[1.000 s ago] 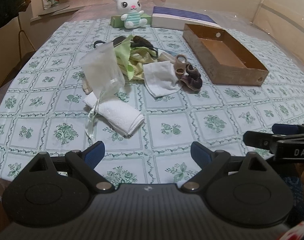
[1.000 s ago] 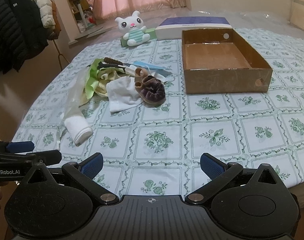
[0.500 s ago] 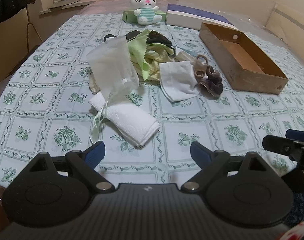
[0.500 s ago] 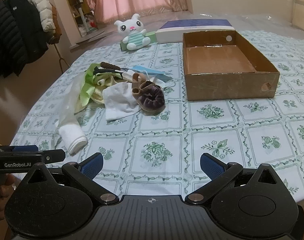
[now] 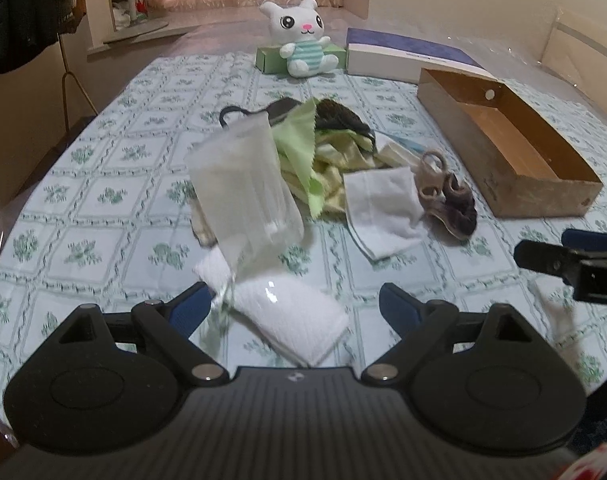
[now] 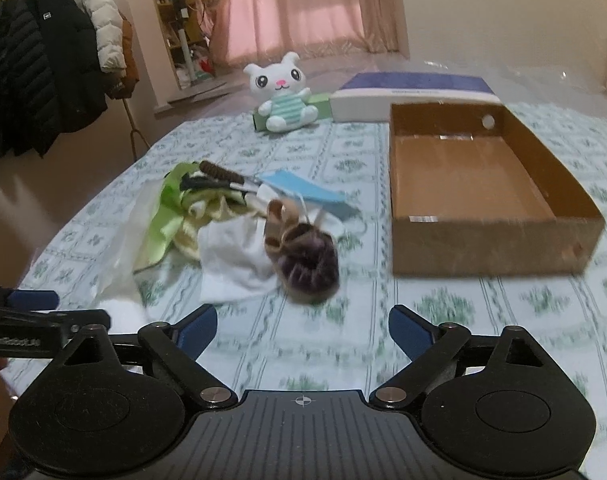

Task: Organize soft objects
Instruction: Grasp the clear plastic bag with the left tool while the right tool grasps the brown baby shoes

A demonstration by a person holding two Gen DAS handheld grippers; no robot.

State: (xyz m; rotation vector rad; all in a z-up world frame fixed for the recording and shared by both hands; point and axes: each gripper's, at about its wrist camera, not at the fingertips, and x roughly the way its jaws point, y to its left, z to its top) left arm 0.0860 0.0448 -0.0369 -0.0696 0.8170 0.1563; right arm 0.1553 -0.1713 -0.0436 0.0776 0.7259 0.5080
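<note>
A heap of soft things lies mid-table: a folded white towel (image 5: 291,322), a clear plastic bag (image 5: 243,196), green and yellow cloths (image 5: 303,152), a white cloth (image 5: 383,204), a brown and purple scrunchie bundle (image 5: 447,200) and a blue mask (image 6: 307,192). My left gripper (image 5: 293,312) is open, its jaws either side of the towel's near end. My right gripper (image 6: 303,326) is open and empty, just short of the scrunchie bundle (image 6: 303,256) and white cloth (image 6: 231,264). An open cardboard box (image 6: 483,184) stands to the right.
A white bunny plush (image 5: 299,40) sits on a green box (image 5: 269,60) at the far edge, beside a flat purple and white box (image 5: 407,56). Coats hang on a rack (image 6: 43,64) left of the table. The tablecloth is patterned (image 5: 103,200).
Both grippers have moved forward toward the heap. The left one now has the white towel between its open jaws. Nothing was grasped.
</note>
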